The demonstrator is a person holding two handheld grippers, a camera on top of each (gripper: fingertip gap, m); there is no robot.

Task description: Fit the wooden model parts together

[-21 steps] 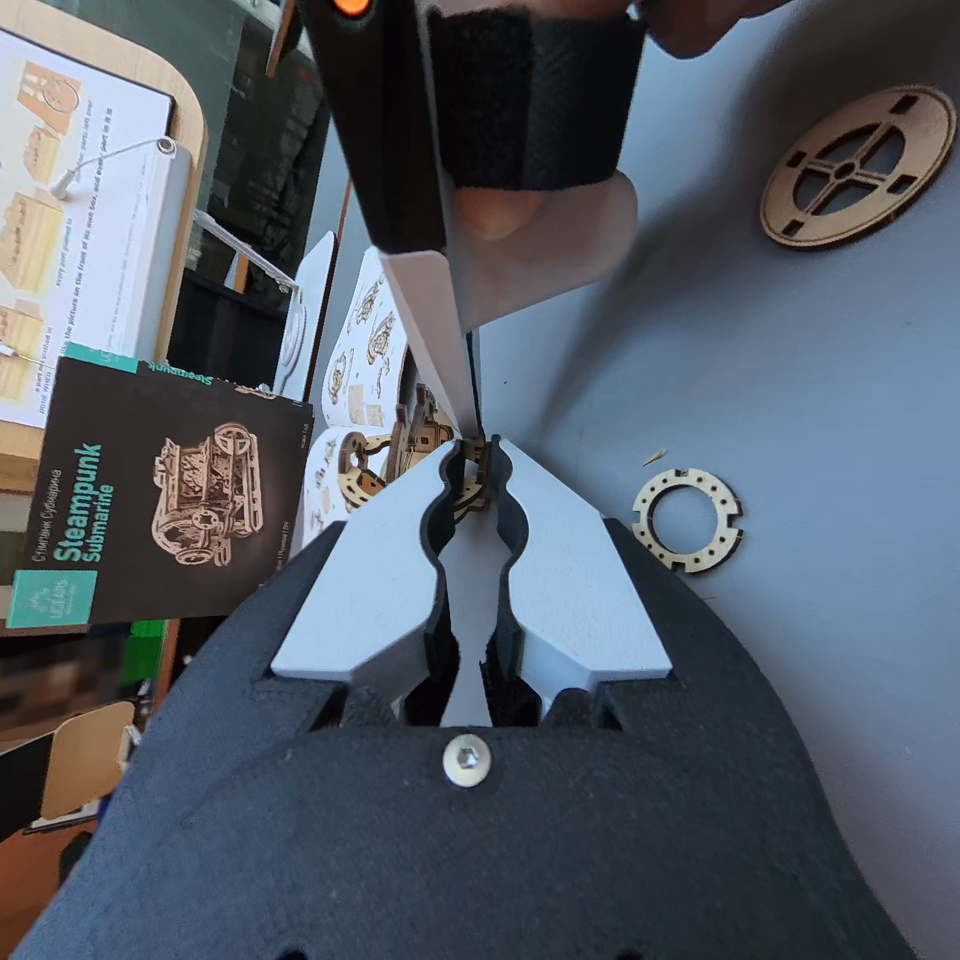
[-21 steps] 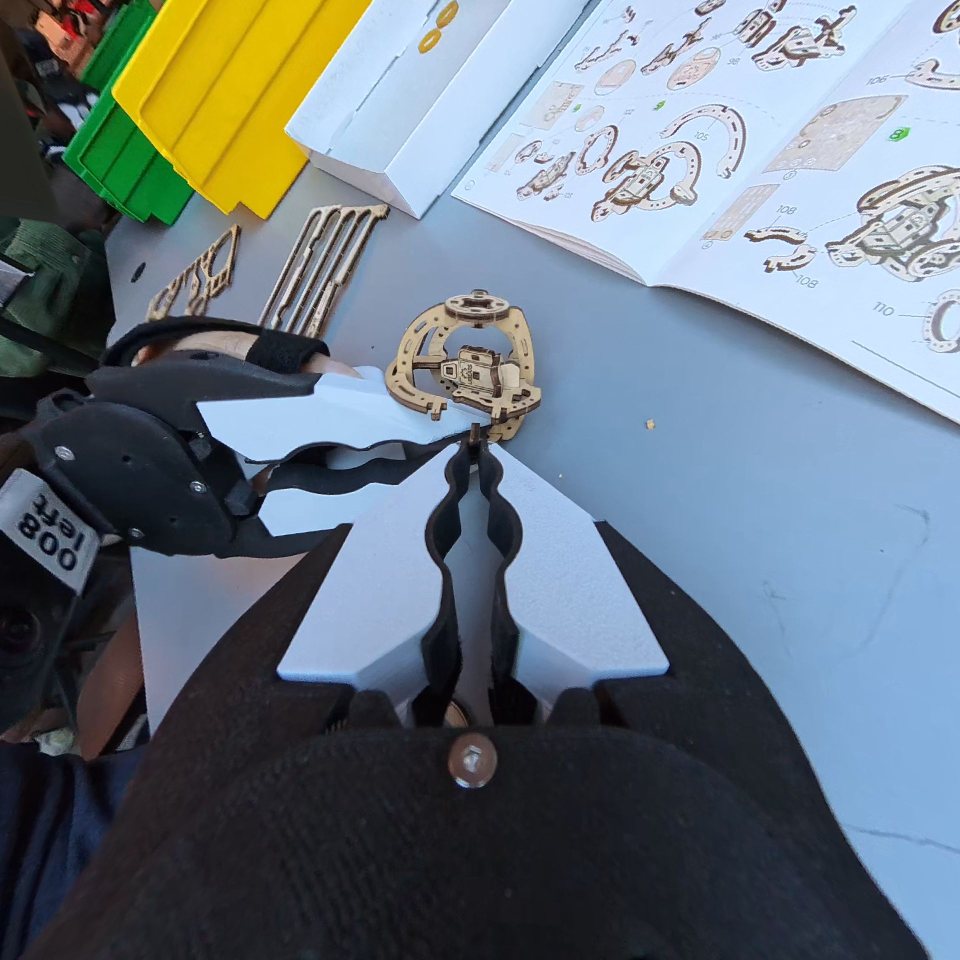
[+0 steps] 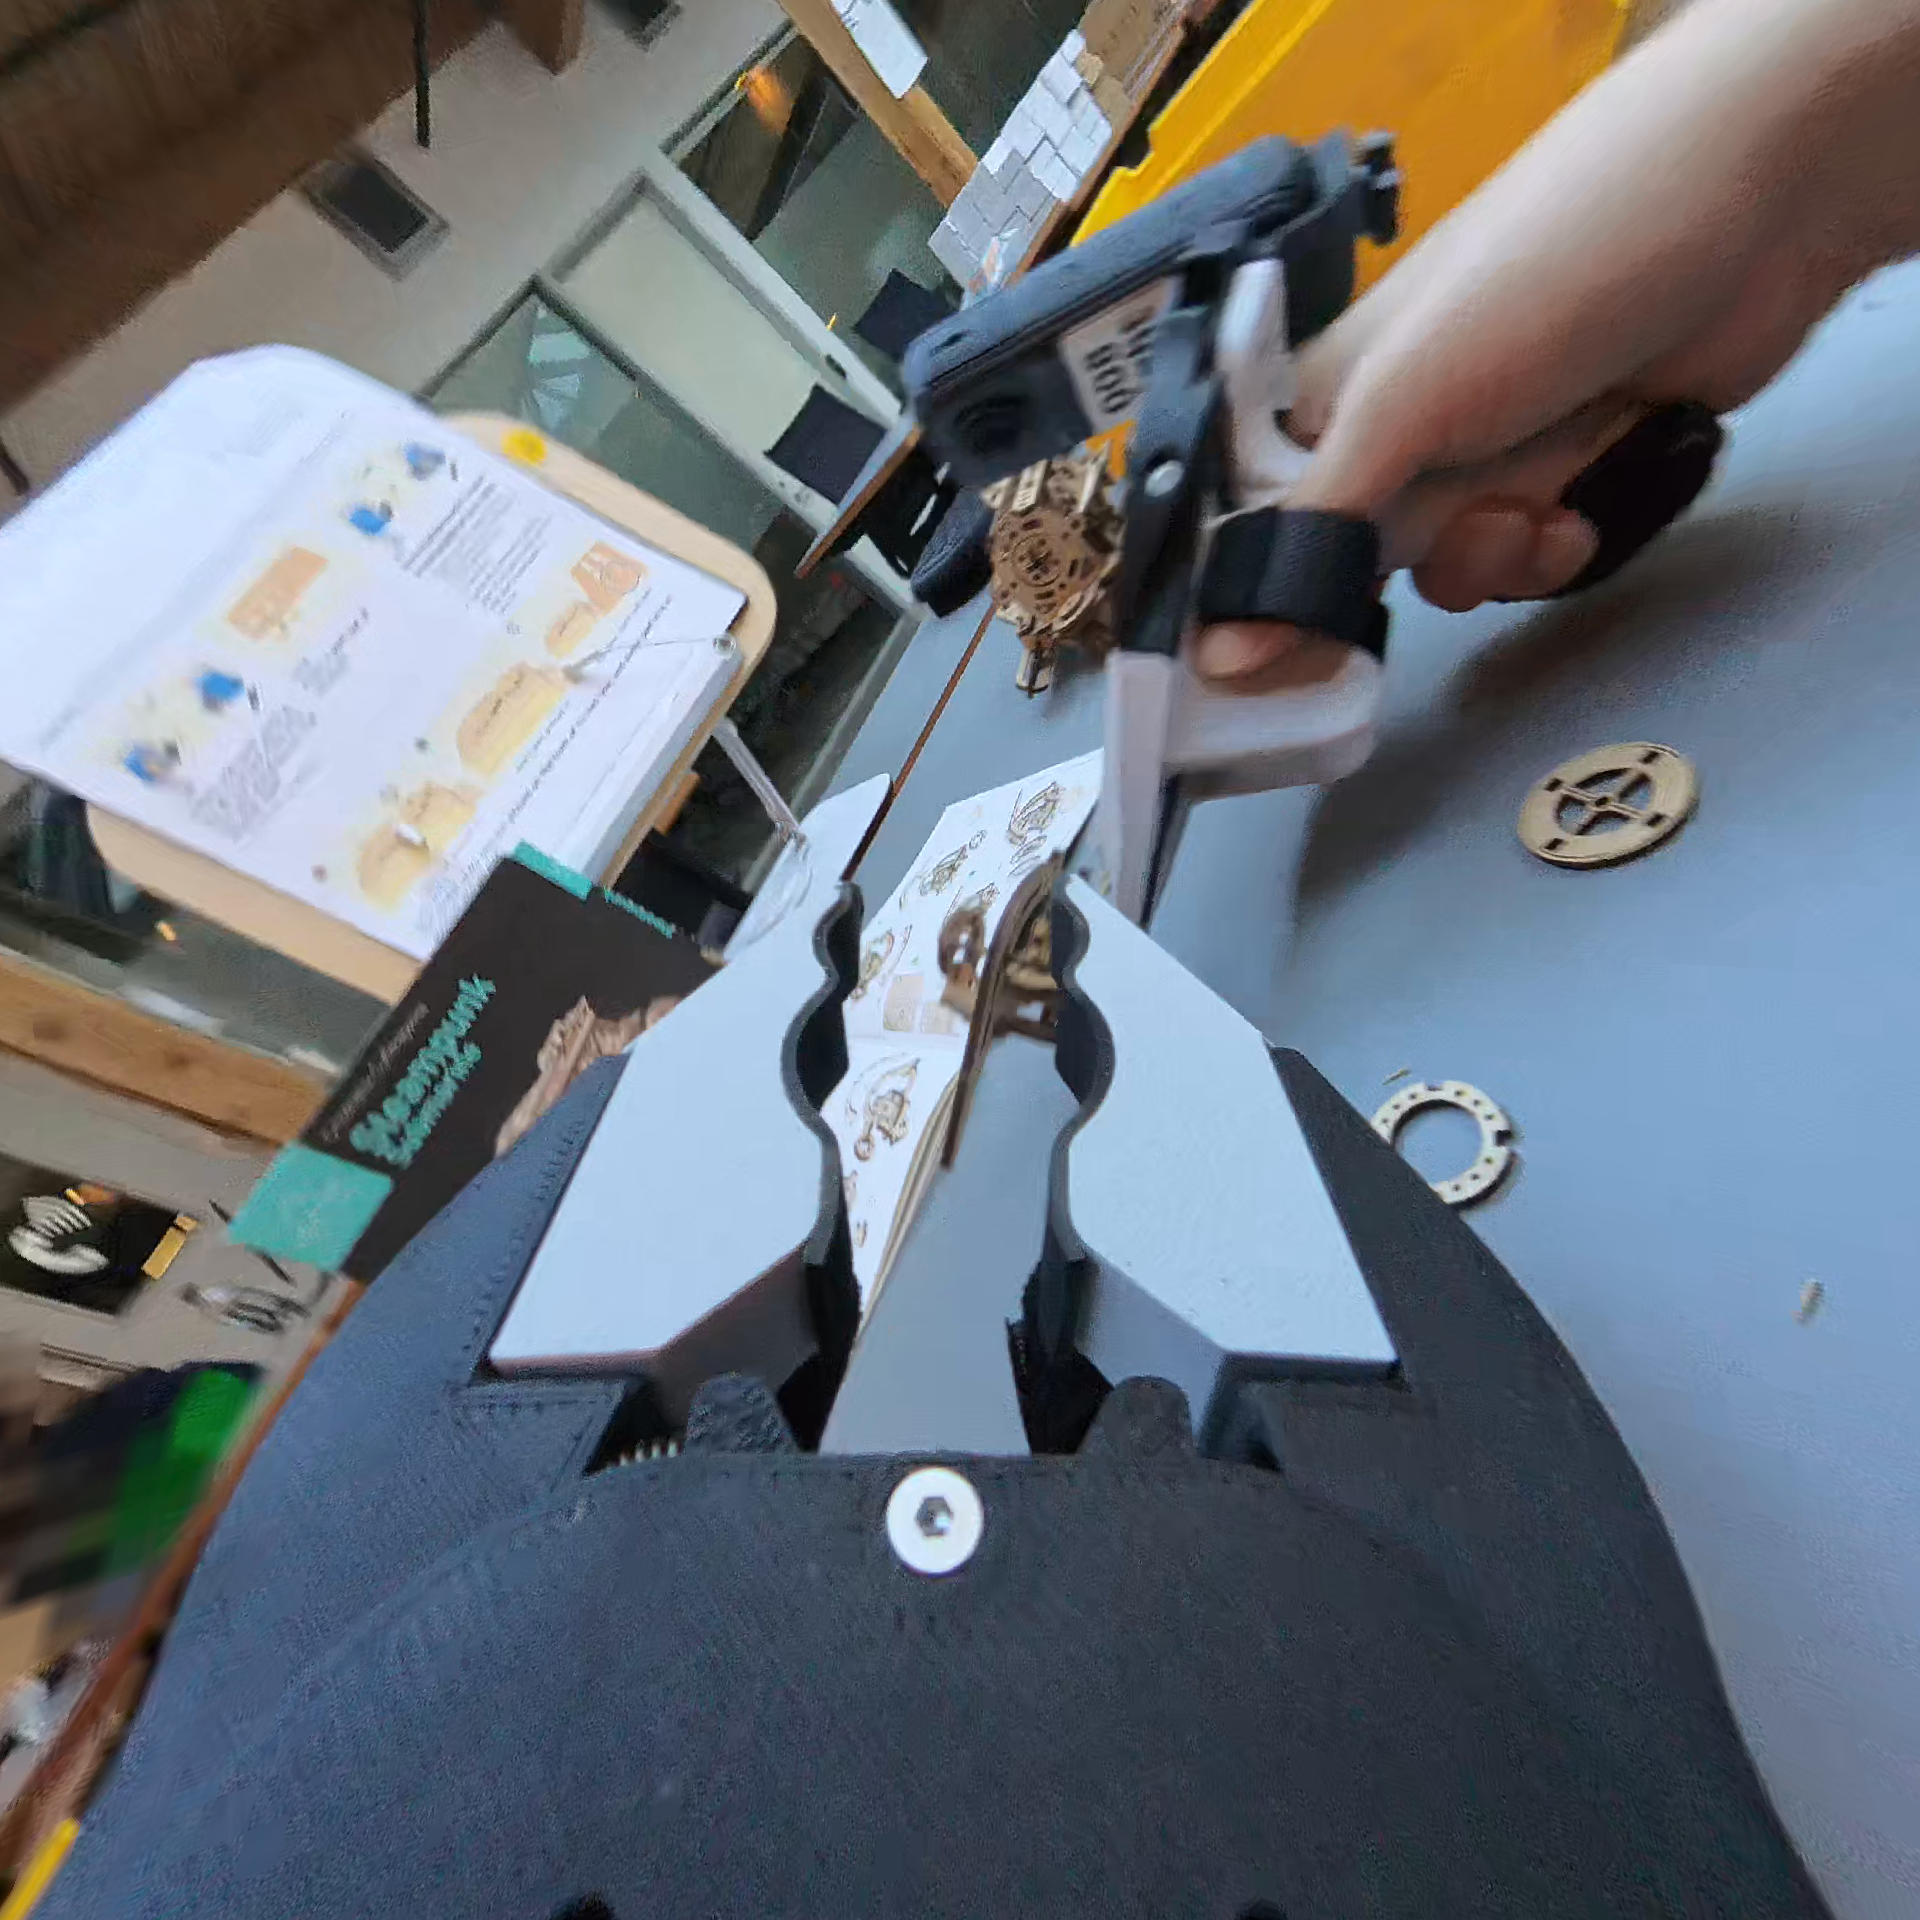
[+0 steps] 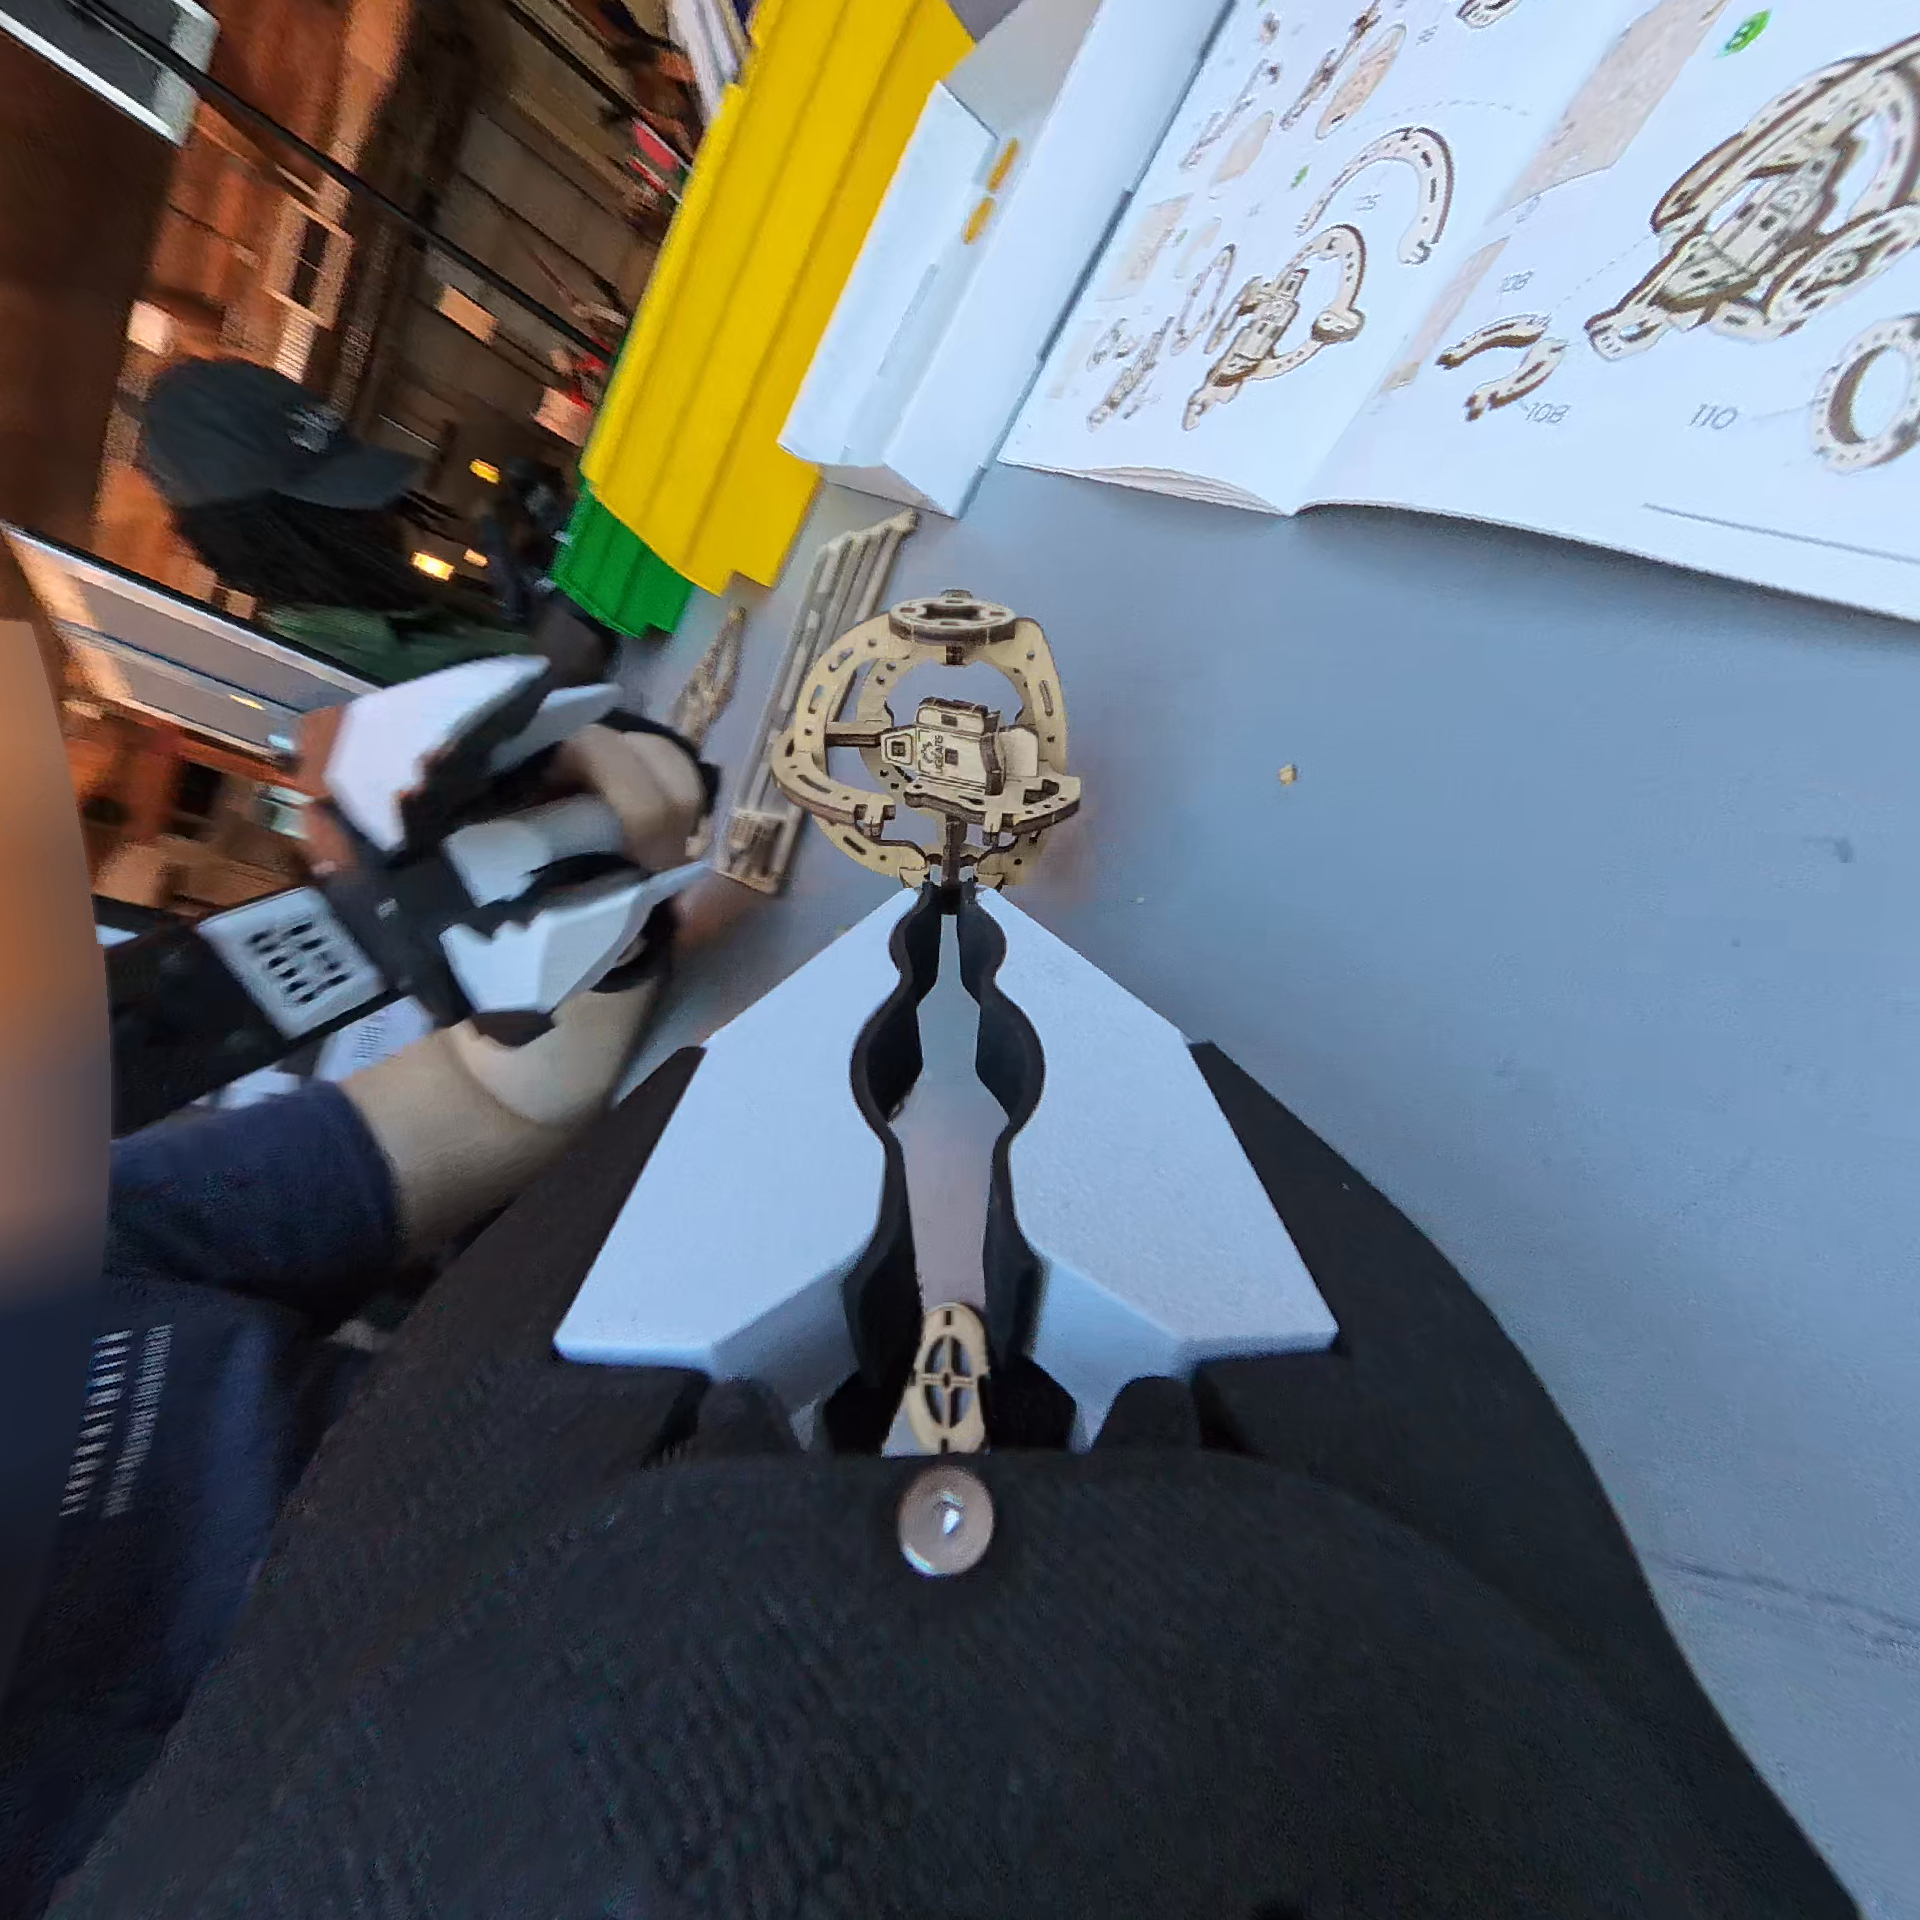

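Right wrist view: my right claw (image 4: 948,902) pinches the wooden ring assembly (image 4: 928,750) at frame centre, lifted off the grey counter (image 4: 1455,883). My left claw (image 3: 951,925) is released. Yellow bins (image 4: 748,312) upper left, contents hidden. Background is blurred.

Pale tan model (image 4: 928,750); yellow, seemingly green bins (image 4: 727,343).

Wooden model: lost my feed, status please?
Right gripper shut on model, lifted off the table. Left gripper open, empty. Nothing in the way.
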